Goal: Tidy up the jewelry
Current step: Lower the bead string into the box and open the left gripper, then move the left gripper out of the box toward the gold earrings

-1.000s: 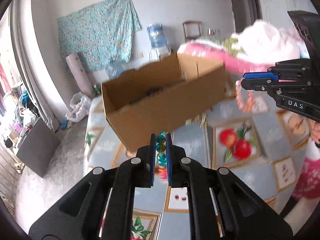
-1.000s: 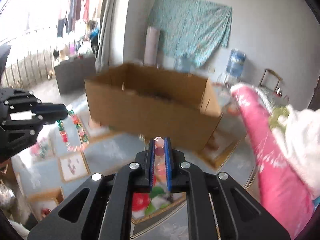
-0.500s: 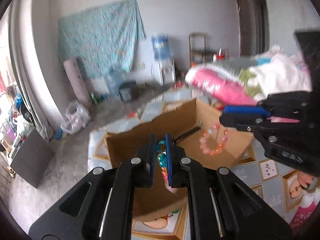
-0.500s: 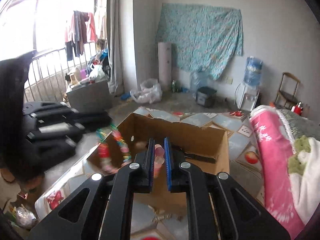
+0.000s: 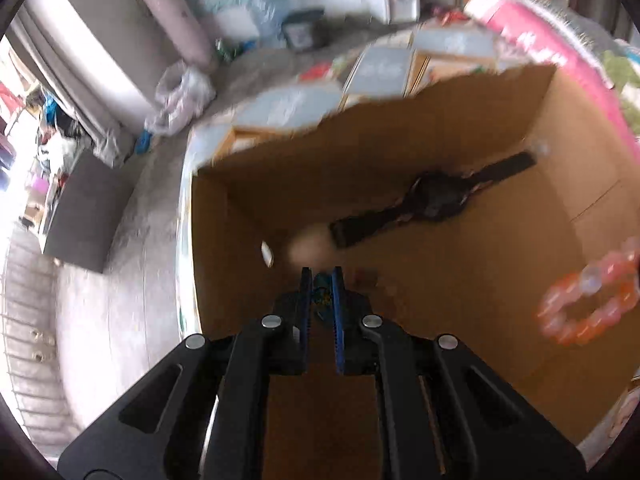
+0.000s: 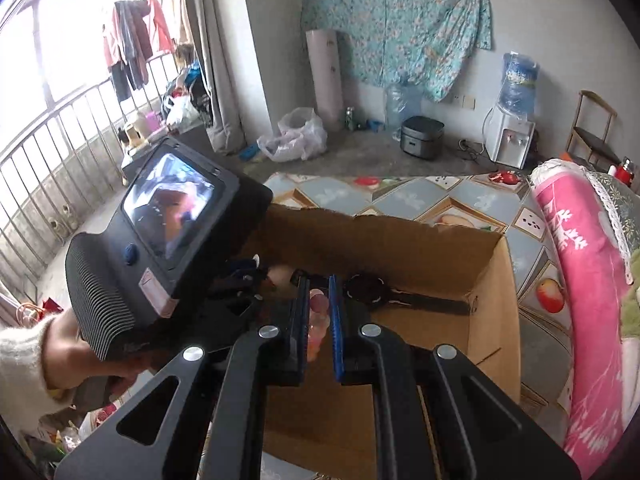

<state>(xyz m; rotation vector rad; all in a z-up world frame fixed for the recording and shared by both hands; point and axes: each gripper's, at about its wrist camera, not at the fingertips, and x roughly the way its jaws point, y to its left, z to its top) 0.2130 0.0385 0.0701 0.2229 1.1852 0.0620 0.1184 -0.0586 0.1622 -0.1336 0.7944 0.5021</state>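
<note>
Both claws hover over the open brown cardboard box (image 6: pixel 490 312); the left gripper (image 5: pixel 321 300) pinches a teal beaded bracelet (image 5: pixel 321 294), the right gripper (image 6: pixel 319 312) clamps a pink-and-orange beaded bracelet (image 5: pixel 588 300). Light, floppy, likely slippery strands; best pinched across single beads.

Both grippers have swung from beside the open brown cardboard box (image 5: pixel 460 264) to above its inside. The left gripper (image 5: pixel 321 300) now tips steeply down into it, and the pink-and-orange bead bracelet (image 5: pixel 588 304) hangs over the box floor.
</note>
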